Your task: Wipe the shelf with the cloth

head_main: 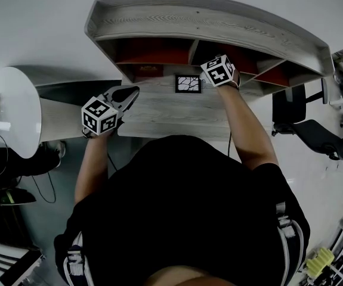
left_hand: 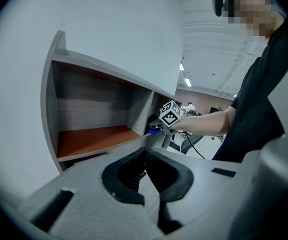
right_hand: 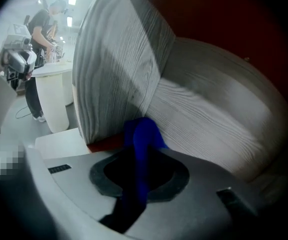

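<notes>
From above, our right gripper's (right_hand: pixel 139 176) tips are hidden inside a compartment of the shelf (head_main: pixel 207 25). Its jaws pinch a blue cloth (right_hand: pixel 142 139), whose near end is lost in shadow between them. The cloth's length runs straight ahead of the jaws, its tip beside the grey divider (right_hand: pixel 118 69) ahead-left. Our left gripper (left_hand: pixel 146 179) has its jaws pressed together, holding nothing.

White wall (head_main: pixel 40 16) at 12 o'clock; round white table (head_main: pixel 13 109) at 9; black chair (head_main: pixel 315 136) at 3; grey floor (head_main: pixel 43 219).
</notes>
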The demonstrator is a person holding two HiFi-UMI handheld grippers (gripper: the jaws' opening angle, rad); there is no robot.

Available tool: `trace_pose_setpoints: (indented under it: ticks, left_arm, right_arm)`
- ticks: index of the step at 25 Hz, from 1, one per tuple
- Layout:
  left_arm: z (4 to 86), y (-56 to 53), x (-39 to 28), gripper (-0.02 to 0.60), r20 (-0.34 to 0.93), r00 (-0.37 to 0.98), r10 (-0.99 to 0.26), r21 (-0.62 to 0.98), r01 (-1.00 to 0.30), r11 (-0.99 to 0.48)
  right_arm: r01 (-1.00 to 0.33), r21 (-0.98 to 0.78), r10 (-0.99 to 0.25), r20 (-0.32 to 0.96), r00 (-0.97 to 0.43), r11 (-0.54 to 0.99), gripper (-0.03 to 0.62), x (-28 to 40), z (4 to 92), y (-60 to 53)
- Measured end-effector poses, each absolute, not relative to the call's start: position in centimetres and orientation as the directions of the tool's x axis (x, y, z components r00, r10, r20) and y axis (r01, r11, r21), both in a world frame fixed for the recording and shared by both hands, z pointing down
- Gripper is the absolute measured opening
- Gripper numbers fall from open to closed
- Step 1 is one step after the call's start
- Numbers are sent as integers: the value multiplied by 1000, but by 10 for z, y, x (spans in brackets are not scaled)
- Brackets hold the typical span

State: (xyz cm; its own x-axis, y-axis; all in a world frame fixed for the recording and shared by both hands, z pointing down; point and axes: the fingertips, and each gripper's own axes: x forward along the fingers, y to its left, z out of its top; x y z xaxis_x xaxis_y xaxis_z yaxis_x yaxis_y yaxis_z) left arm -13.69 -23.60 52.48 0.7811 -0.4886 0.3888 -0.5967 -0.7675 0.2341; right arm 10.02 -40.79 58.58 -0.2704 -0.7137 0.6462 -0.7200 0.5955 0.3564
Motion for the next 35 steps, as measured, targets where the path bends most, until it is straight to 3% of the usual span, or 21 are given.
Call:
trace_pose_setpoints:
  ticks: [15, 35]
  left_arm:
    - [521, -223, -94, 15, 383, 834, -397, 223, -500, -837]
    - [482, -232, -56, 15, 306, 868, -391, 170, -454, -875]
  right_arm:
    - [-866, 214, -811, 503, -299, 453, 58, 165, 538, -346]
    - [-899, 257, -920, 270, -285, 354, 58, 207, 427, -253]
